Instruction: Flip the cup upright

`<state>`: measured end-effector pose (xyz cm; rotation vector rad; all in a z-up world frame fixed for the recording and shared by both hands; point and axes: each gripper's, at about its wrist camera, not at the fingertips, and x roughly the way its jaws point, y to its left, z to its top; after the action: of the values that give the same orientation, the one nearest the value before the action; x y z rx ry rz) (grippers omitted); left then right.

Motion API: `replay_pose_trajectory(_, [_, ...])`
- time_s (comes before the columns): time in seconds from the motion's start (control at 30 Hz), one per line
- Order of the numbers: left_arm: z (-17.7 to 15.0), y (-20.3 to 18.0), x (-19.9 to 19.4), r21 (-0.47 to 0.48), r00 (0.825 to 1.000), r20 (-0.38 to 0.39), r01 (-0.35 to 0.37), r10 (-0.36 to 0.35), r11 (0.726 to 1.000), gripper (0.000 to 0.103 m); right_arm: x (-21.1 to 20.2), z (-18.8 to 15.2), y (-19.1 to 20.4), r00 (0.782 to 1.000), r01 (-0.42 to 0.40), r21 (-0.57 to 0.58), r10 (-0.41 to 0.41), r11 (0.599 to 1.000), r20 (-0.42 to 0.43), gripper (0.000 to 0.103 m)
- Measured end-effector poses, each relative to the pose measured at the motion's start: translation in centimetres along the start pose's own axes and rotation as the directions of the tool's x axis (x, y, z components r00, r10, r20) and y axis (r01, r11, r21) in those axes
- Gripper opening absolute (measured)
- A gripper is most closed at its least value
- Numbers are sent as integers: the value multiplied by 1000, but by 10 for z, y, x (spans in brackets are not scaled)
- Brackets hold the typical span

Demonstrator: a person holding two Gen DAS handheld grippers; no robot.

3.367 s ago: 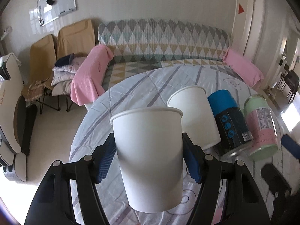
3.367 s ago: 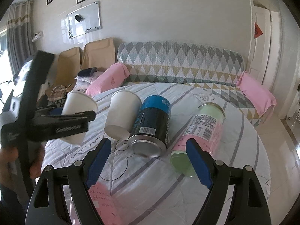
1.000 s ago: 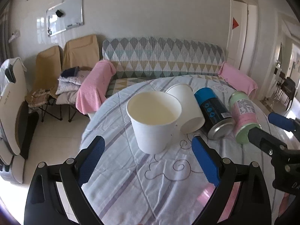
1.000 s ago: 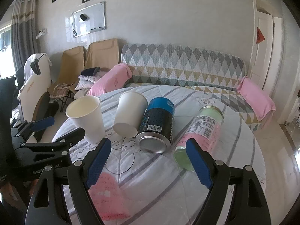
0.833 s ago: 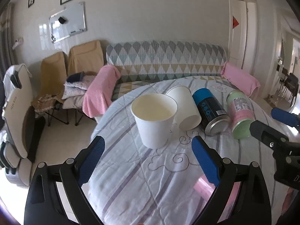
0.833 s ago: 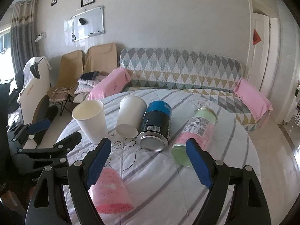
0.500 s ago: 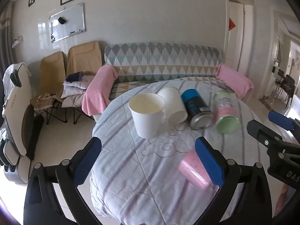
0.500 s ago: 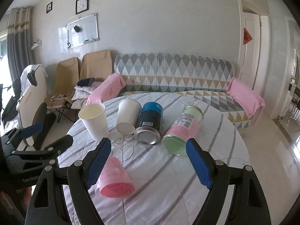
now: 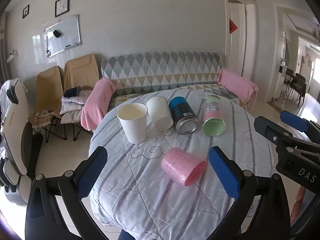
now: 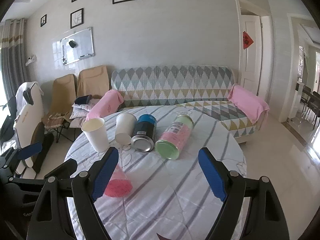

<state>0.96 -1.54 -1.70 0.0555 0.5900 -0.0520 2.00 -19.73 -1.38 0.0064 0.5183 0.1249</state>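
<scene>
A white paper cup [image 9: 133, 122] [image 10: 96, 134] stands upright, mouth up, on the round table. A second white cup [image 9: 160, 113] [image 10: 124, 128] lies on its side beside it. A pink cup [image 9: 183, 169] [image 10: 118, 183] lies on its side nearer me. My left gripper [image 9: 157, 173] is open and empty, well back from the cups. My right gripper [image 10: 158, 173] is open and empty, above the table's near part. The left gripper also shows in the right wrist view at the left edge [image 10: 30, 160].
A blue can [image 9: 183, 114] and a pink-and-green jar [image 9: 213, 114] lie on their sides next to the white cups. The table [image 9: 236, 140] has a striped quilted cloth. A patterned sofa [image 10: 176, 88], folding chairs [image 10: 62, 100] and a white chair [image 9: 14, 124] stand beyond.
My left gripper let go of the white cup, which now stands upright on the table. Both grippers have pulled back and up from the table, so the pink cup has come into view.
</scene>
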Motion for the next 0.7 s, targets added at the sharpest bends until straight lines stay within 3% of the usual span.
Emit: replay_pose_trajectory(0.7, [1,-34,0,42,999,1,-46,46,998,103,-8,-7,-32,999,-19,42,18,999,33,83])
